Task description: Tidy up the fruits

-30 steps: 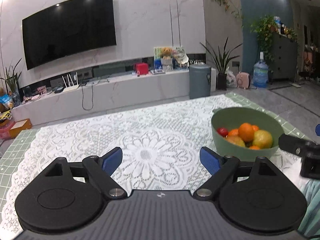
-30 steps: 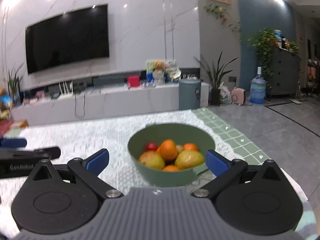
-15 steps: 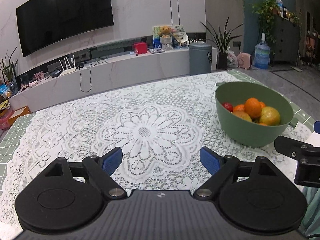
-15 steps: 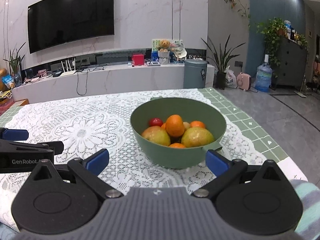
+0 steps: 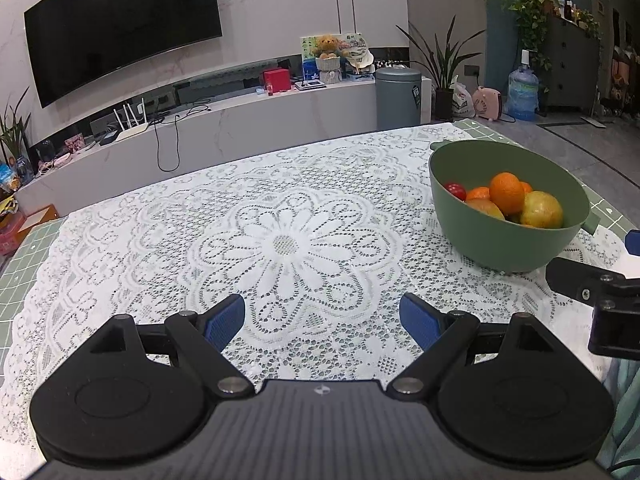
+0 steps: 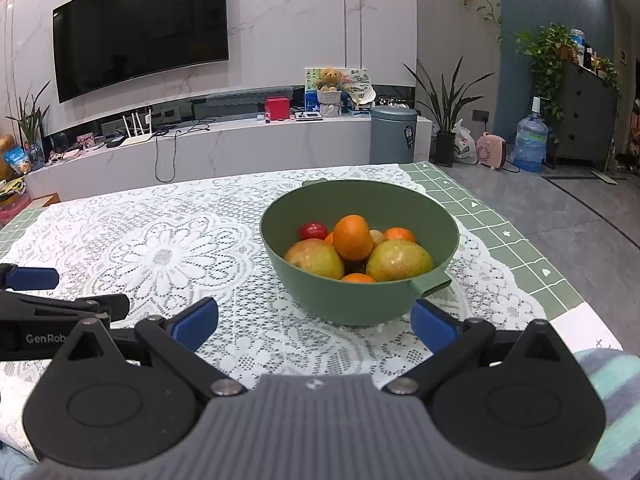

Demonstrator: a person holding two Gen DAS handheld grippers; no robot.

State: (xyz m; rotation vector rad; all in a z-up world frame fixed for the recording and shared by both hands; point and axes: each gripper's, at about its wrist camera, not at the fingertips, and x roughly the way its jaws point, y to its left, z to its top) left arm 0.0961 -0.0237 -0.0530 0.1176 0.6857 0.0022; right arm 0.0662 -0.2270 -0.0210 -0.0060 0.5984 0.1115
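Observation:
A green bowl (image 6: 360,296) stands on the white lace tablecloth (image 6: 160,256), right of the table's middle. It holds an orange (image 6: 352,237) on top, two yellow-red apples (image 6: 316,258), a small red tomato (image 6: 313,231) and more small oranges. My right gripper (image 6: 314,320) is open just in front of the bowl, nothing between its blue pads. My left gripper (image 5: 322,320) is open over the lace flower (image 5: 288,244), left of the bowl (image 5: 508,240). Each gripper's fingers show at the edge of the other's view.
The table's green grid mat (image 6: 500,248) shows past the lace on the right and far left. Beyond the far edge stand a white TV bench (image 6: 224,148), a grey bin (image 6: 392,134) and plants. Bare lace lies left of the bowl.
Both views have risen and tilted down, showing more of the table top. The bowl now sits lower and larger in the right view. Both grippers stayed open.

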